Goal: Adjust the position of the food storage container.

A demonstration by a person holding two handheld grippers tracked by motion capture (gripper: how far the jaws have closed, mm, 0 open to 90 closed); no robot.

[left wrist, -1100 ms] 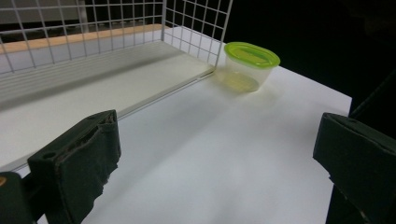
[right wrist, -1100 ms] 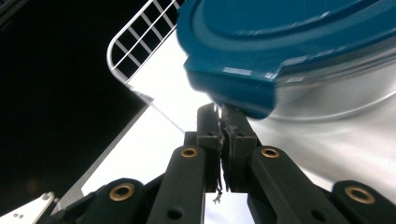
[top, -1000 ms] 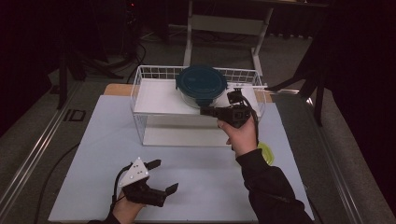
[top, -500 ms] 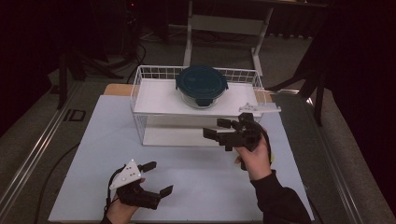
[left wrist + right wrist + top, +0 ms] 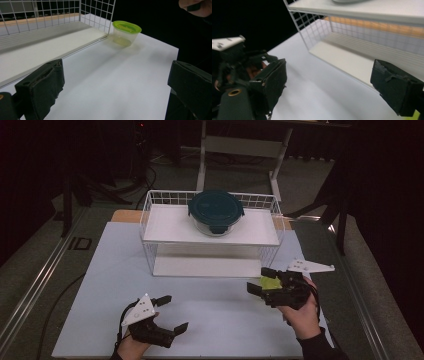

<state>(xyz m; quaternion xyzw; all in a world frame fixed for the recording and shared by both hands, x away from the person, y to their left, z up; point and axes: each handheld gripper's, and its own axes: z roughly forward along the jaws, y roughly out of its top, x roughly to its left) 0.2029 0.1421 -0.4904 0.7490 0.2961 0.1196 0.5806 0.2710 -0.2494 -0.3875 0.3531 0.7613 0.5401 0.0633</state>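
White board covers the table beneath both tongs. Beyond them stands a white wire rack with two shelves; on its upper shelf, well beyond both tongs, sits a round glass container with a dark teal clip-on lid, upright and closed. Just beside the right gripper, partly hidden behind it, stands a small clear tub with a lime-green lid, near the rack's front corner. Right jaws have just been opening and stand wide, nothing between them. Left gripper rests low, jaws apart and empty.
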